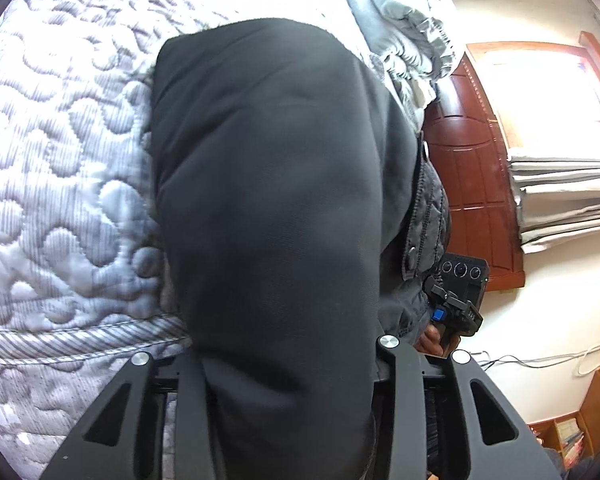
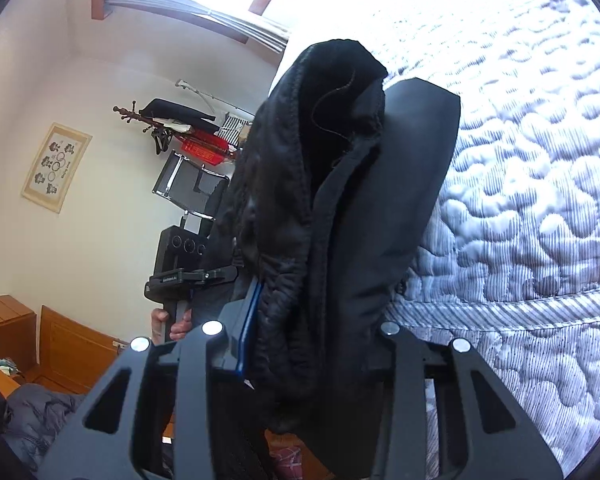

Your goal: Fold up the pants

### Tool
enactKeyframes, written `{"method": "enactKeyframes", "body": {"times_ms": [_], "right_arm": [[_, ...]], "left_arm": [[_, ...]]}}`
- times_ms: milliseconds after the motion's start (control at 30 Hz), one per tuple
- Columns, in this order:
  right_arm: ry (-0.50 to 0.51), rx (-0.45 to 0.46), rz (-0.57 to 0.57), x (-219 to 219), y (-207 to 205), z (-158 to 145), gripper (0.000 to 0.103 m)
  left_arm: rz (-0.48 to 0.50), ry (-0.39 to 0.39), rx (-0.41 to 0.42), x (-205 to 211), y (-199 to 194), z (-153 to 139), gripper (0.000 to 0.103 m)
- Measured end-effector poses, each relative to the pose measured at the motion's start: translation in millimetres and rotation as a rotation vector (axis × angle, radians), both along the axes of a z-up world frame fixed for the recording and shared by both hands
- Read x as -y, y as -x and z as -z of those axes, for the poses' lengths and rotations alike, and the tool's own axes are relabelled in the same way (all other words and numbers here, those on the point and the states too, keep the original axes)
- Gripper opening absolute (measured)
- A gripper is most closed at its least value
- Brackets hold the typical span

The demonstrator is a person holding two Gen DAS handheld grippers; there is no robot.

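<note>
Clearly both grippers have cloth: the left gripper (image 1: 296, 392) has its jaws partly closed, pinching a broad smooth span of the black pants (image 1: 276, 184), which hang lifted over the quilted bed (image 1: 60, 184); further right, the right gripper (image 2: 312, 364) has its jaws likewise clamped on the bunched, fleece-lined waistband end. To fold well, I judge, keep both grips level and the fabric taut, then lay it down evenly.

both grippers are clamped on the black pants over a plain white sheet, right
Not quite: both the left gripper and right gripper do clamp the pants, but the bed cover is a grey striped quilt, as the left wrist view shows.
</note>
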State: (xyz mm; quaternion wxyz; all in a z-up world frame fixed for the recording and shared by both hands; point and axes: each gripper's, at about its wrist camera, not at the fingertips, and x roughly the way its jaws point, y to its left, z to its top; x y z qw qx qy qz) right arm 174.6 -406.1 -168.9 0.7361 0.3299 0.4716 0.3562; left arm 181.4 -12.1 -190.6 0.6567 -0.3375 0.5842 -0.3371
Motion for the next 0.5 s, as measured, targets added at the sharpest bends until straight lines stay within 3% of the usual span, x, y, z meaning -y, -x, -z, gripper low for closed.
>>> {"method": "enactKeyframes", "body": {"times_ms": [233, 500], "right_arm": [[0.019, 0.038, 0.002, 1.4, -3.1, -19.8, 0.036], [0.046, 0.131, -0.013, -1.2, -17.3, -59.0, 0.036]], "left_arm": [[-0.023, 0.044, 0.041, -1.4, 5.0, -13.9, 0.037], [-0.052, 0.072, 0.138, -0.7, -6.0, -49.5, 0.037]]}}
